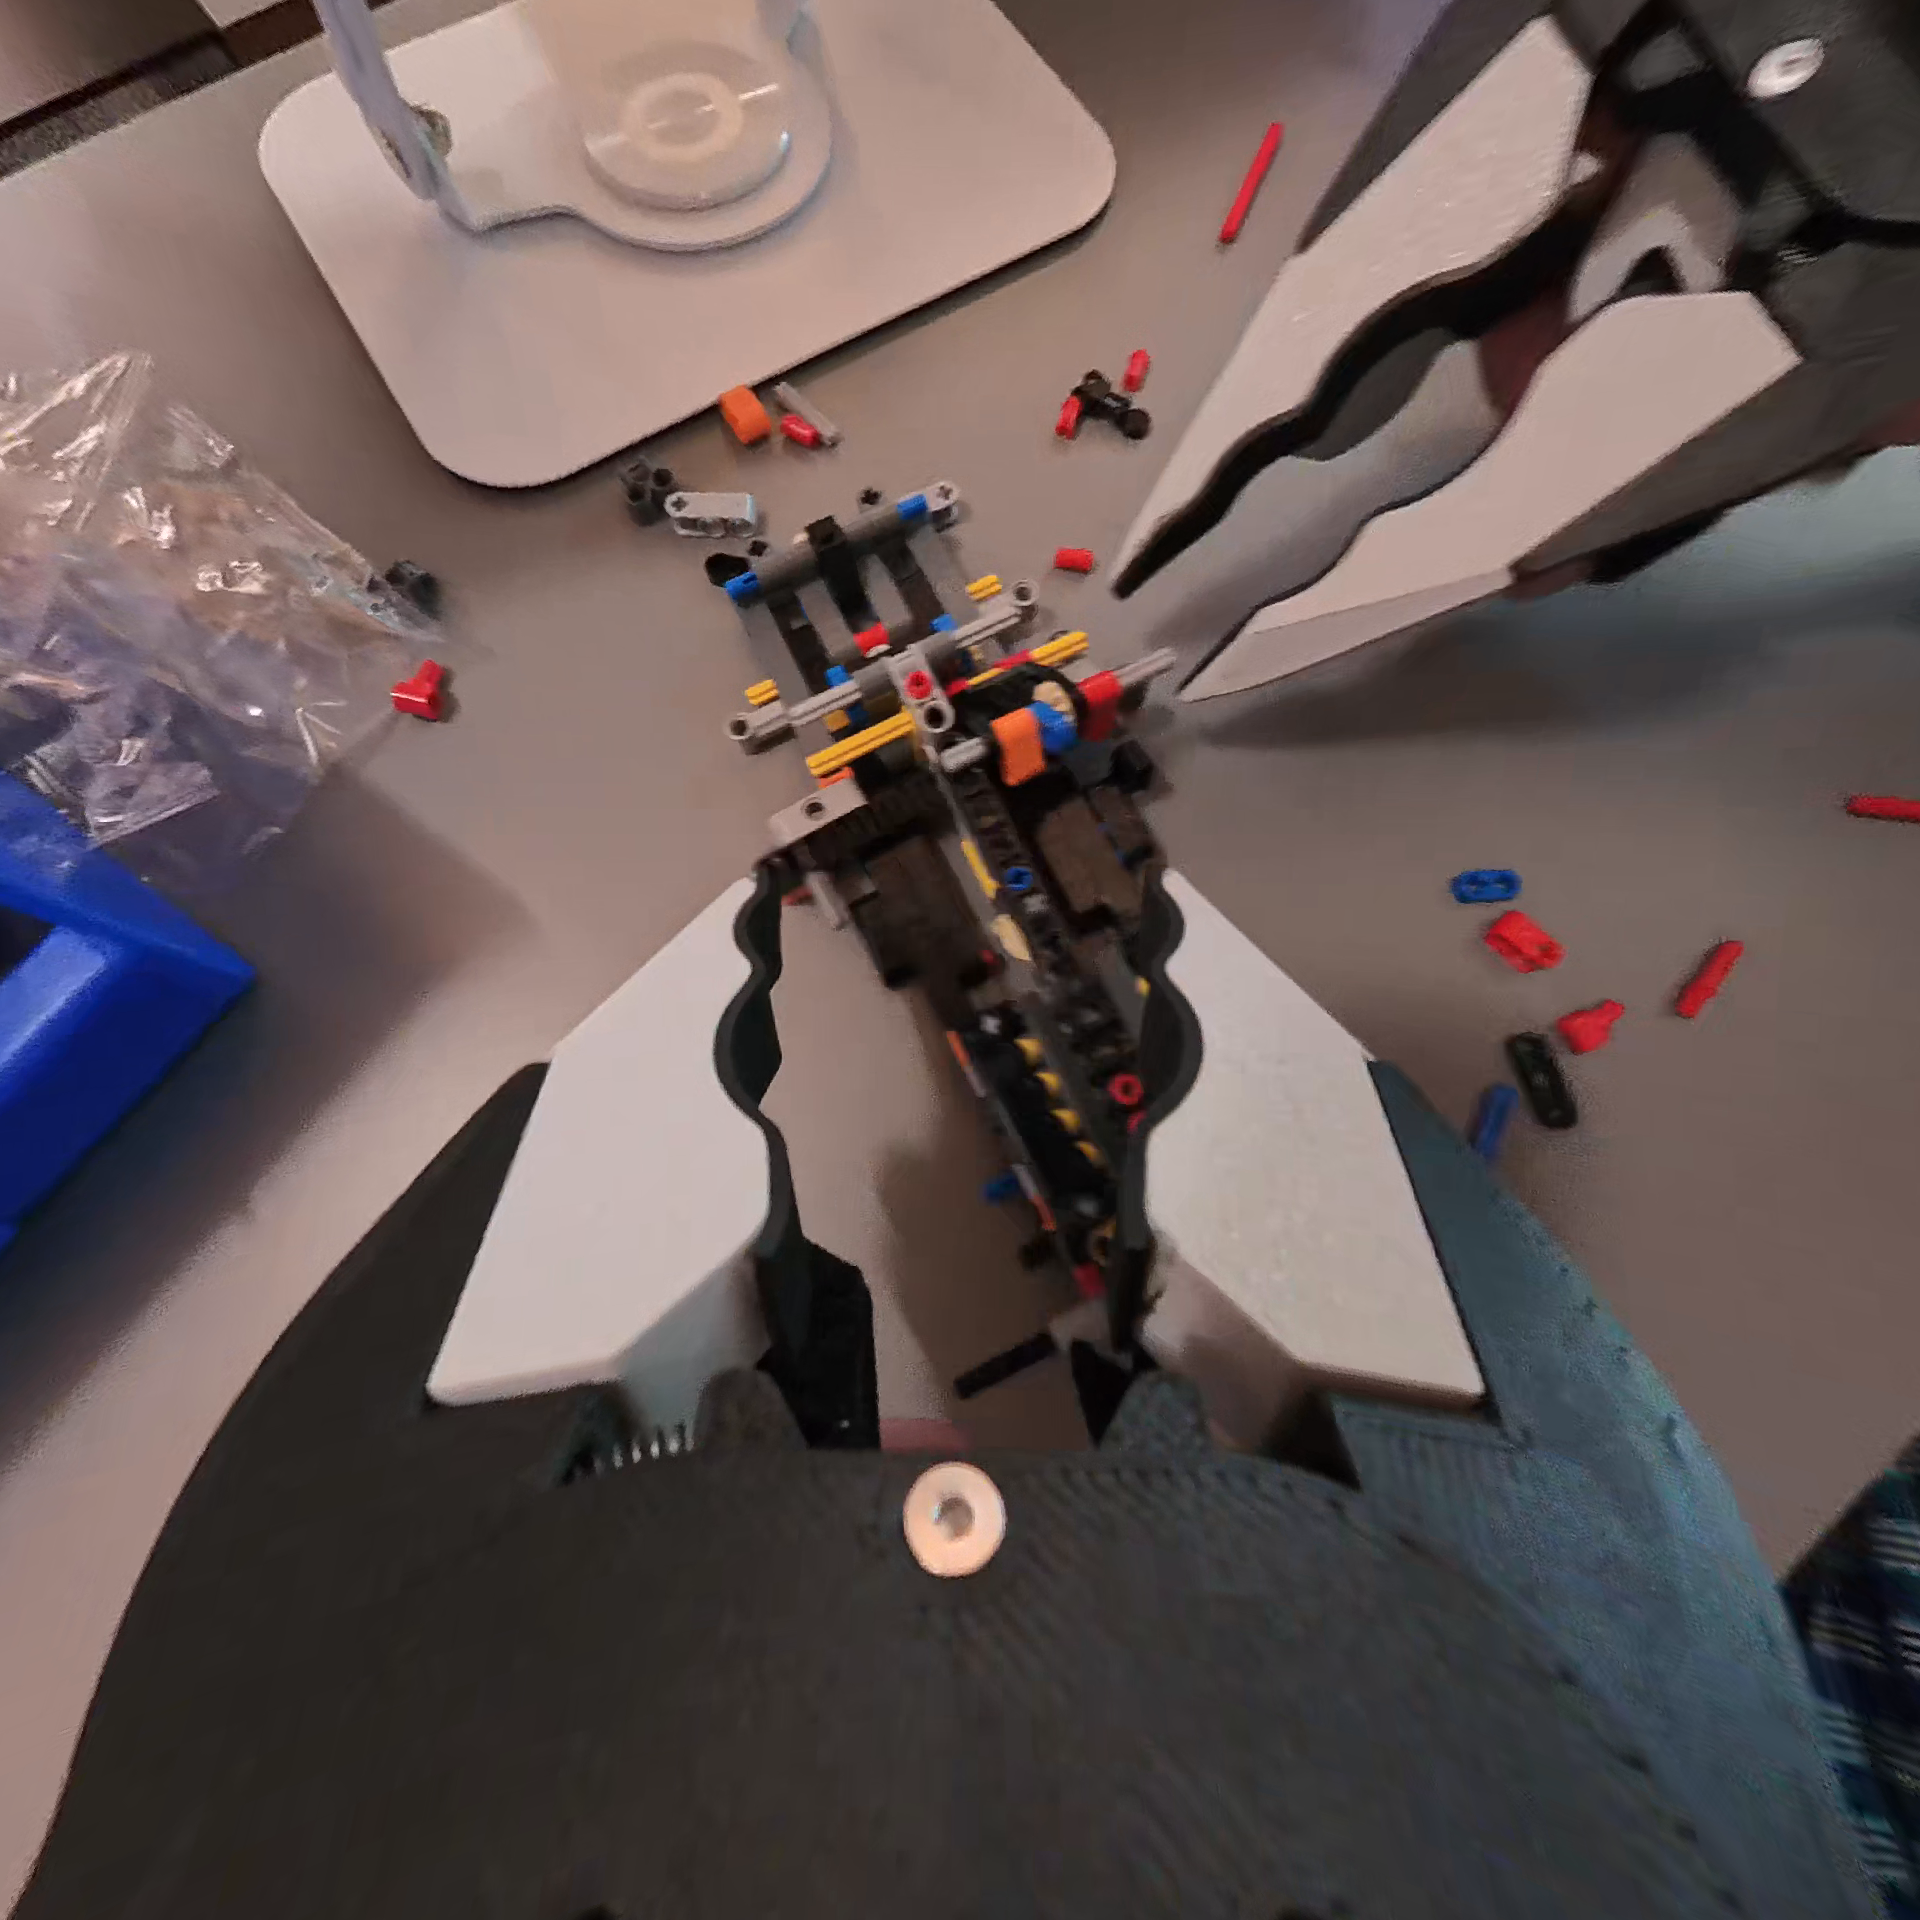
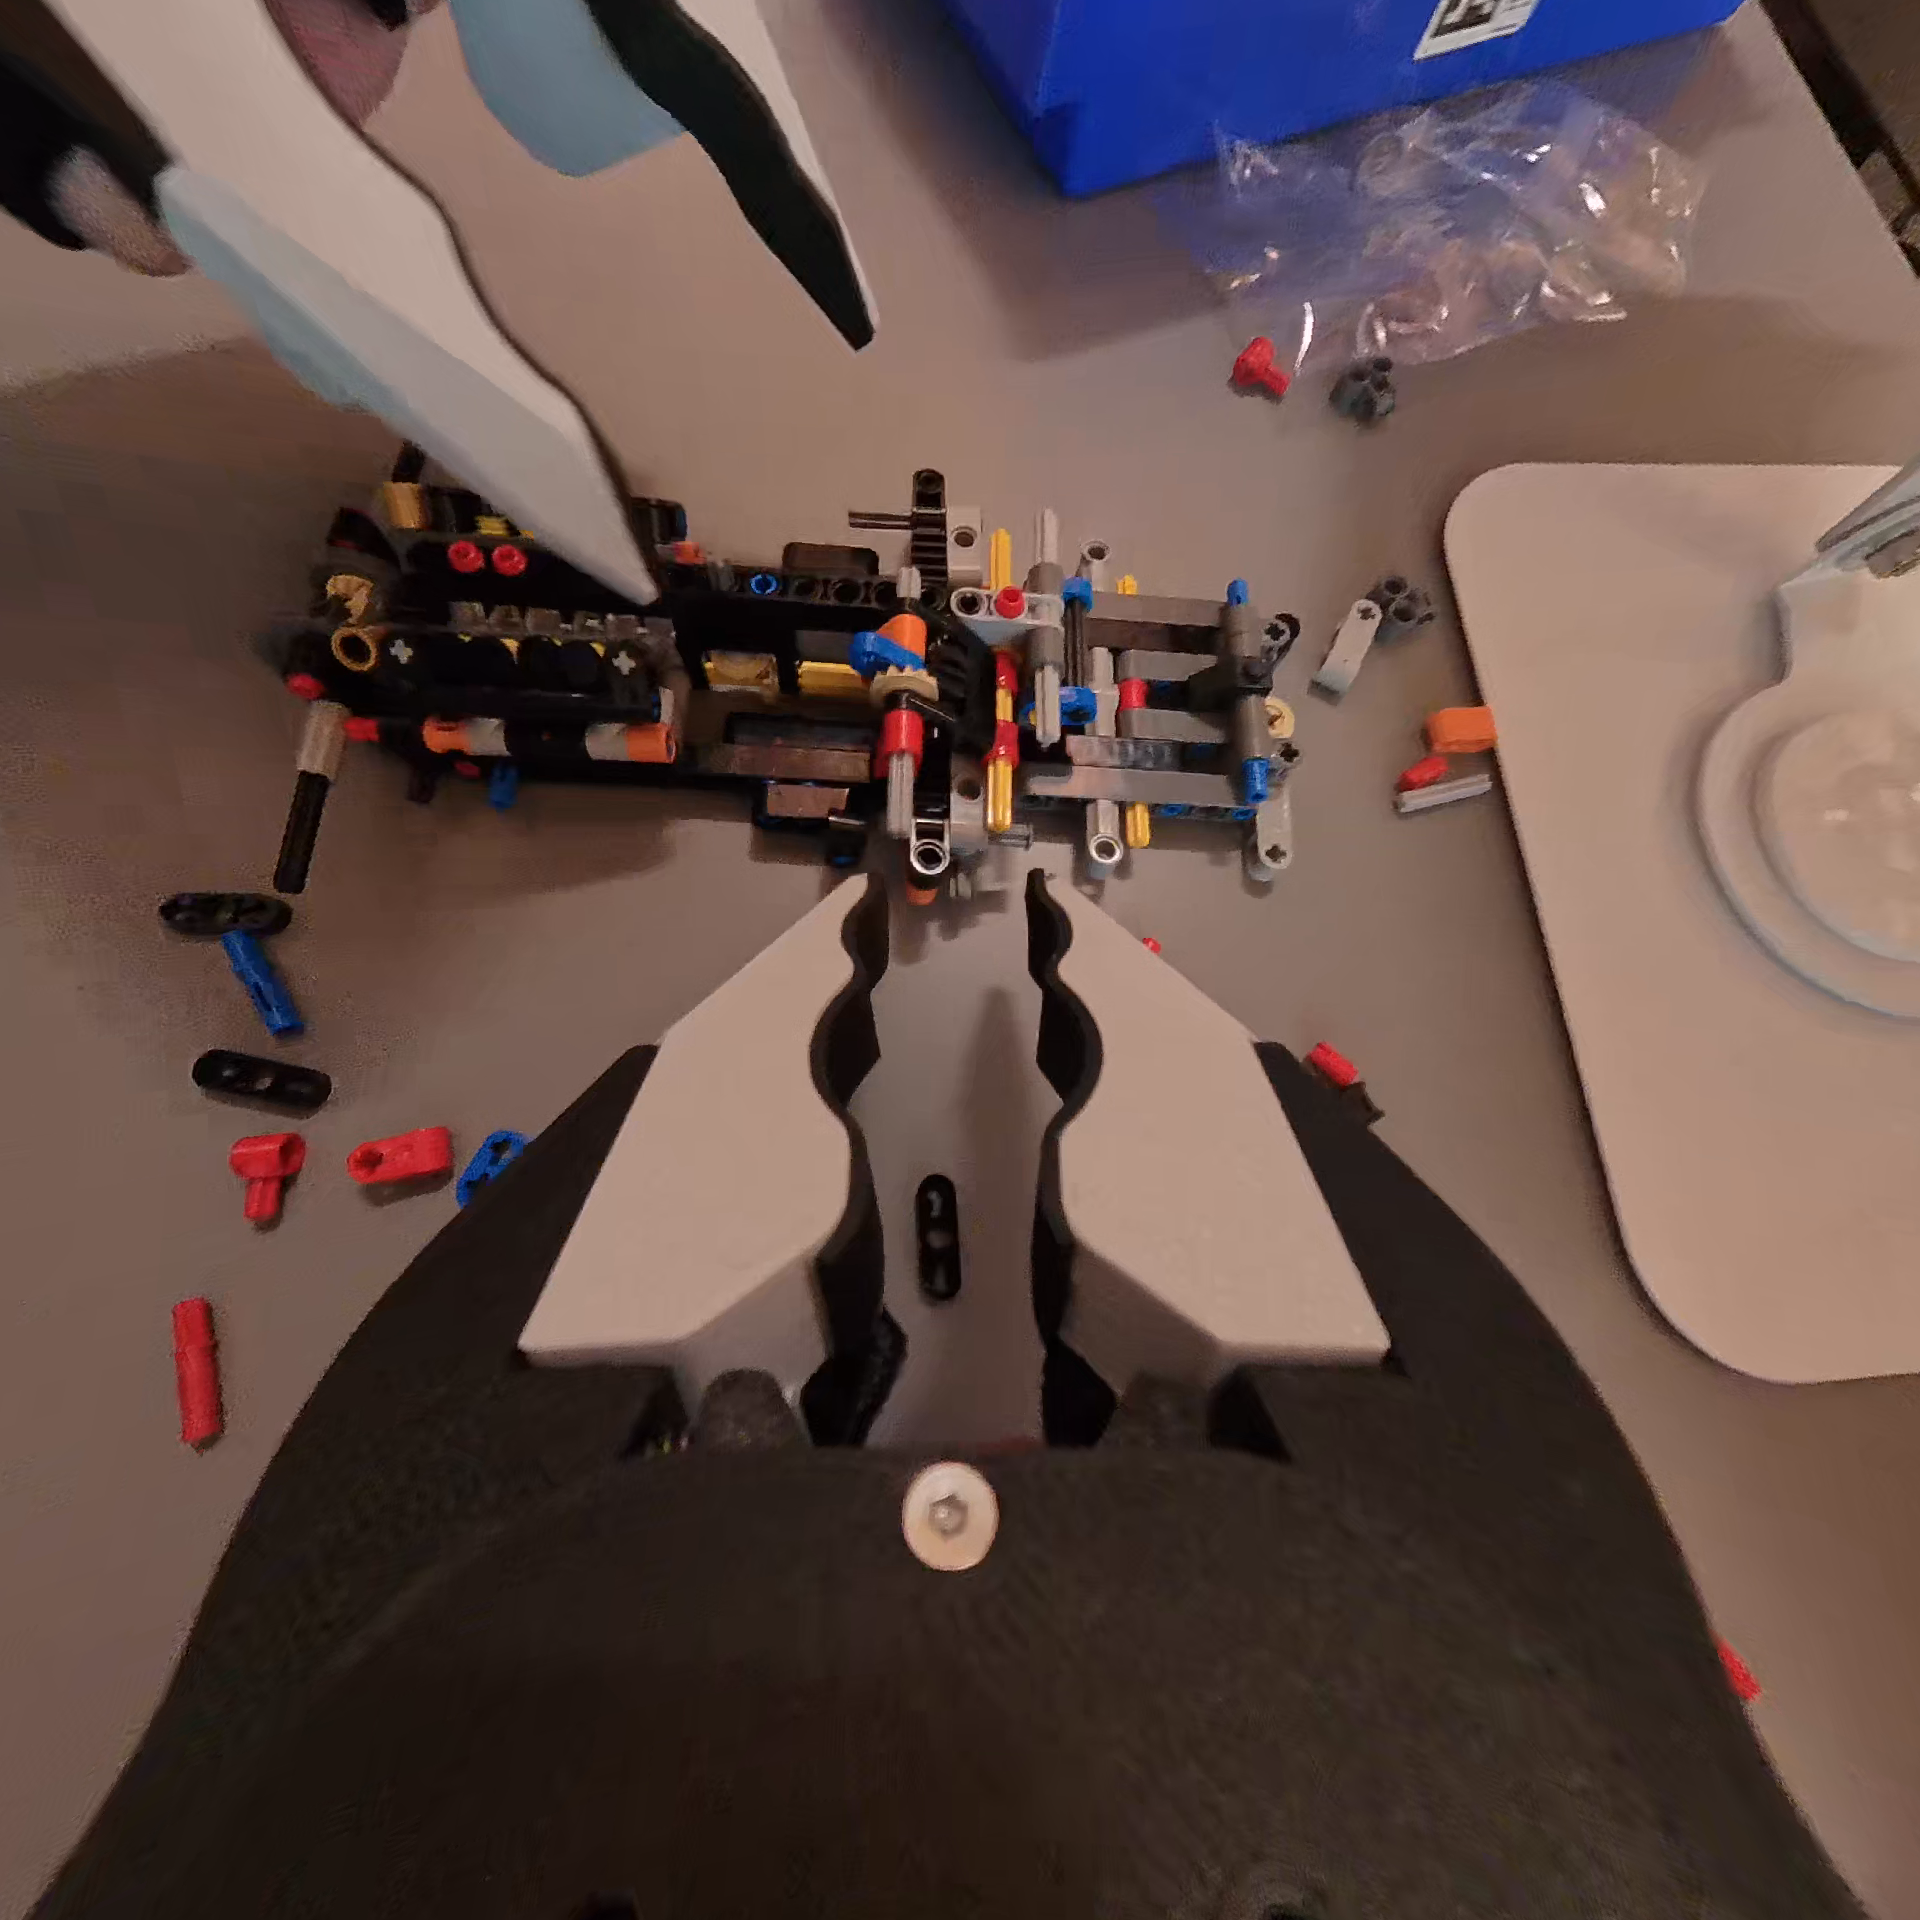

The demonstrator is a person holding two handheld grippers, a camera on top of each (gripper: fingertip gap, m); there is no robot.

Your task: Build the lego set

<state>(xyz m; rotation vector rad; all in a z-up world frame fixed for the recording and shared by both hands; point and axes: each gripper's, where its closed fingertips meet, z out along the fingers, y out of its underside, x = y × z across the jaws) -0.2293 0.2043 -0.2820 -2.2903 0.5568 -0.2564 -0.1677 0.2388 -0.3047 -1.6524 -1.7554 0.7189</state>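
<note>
1. Lego chassis, a long black frame half built, lies on the grey desk between the two tools, with loose pins scattered on both sides.
2. Left hand-held gripper has its fingers spread around the chassis's near end; only the right finger seems to touch the frame. A one-sided brace could let the model pivot when pushed.
3. Right hand-held gripper is parted and empty, its tips just beside the grey axle cluster at mid-frame. Closing there may catch a neighbouring yellow pin and pop it out.
4. Black link lies on the desk under the right tool's fingers; a low sweep would knock it away.
5. Red pieces near the frame could roll if the chassis slides.
</note>
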